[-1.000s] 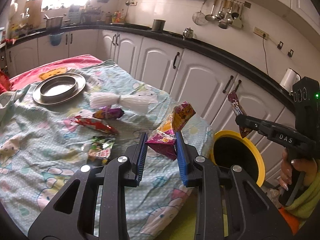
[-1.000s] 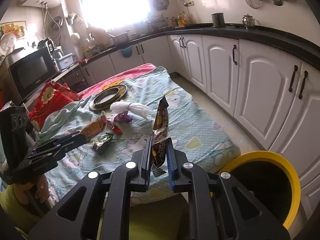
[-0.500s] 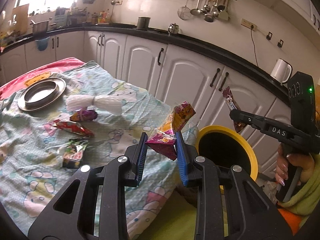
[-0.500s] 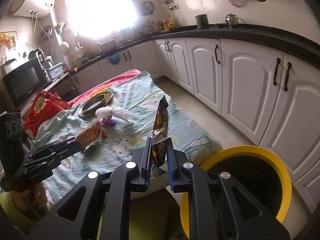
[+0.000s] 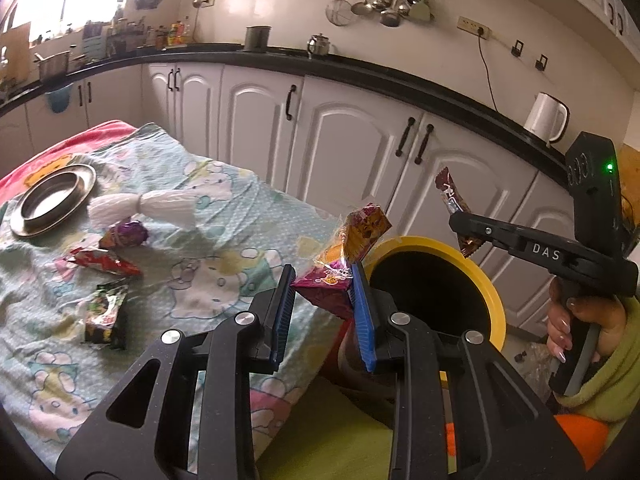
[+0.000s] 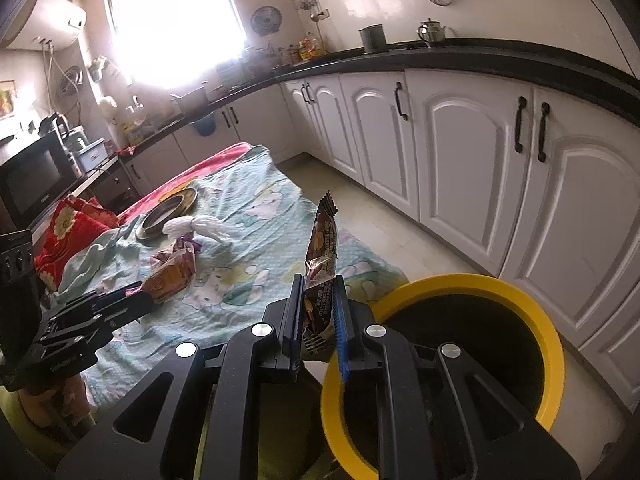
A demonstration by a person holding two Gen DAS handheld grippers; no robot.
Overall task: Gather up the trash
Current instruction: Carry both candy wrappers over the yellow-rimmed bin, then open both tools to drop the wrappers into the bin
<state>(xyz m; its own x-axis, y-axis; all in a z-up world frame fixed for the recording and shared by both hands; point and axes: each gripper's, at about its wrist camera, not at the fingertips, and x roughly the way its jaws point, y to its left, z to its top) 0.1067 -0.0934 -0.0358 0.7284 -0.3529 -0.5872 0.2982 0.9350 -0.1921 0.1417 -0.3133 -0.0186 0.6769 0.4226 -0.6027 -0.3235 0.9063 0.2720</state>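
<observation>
Blanketed table [image 5: 208,240]: metal dish [image 5: 52,199], 3 wrappers [image 5: 106,312].

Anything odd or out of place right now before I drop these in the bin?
Nothing spilled or damaged. Three wrappers still lie loose on the patterned cloth beside a white knotted bag. The left gripper pinches its magenta packet by one corner, so it hangs crooked near the yellow-rimmed bin.

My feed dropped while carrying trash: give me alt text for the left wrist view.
The left gripper pinches a magenta and orange snack bag just short of a yellow-rimmed bin. The right gripper holds a brown wrapper above the bin. Three wrappers lie on the cartoon-print cloth.
</observation>
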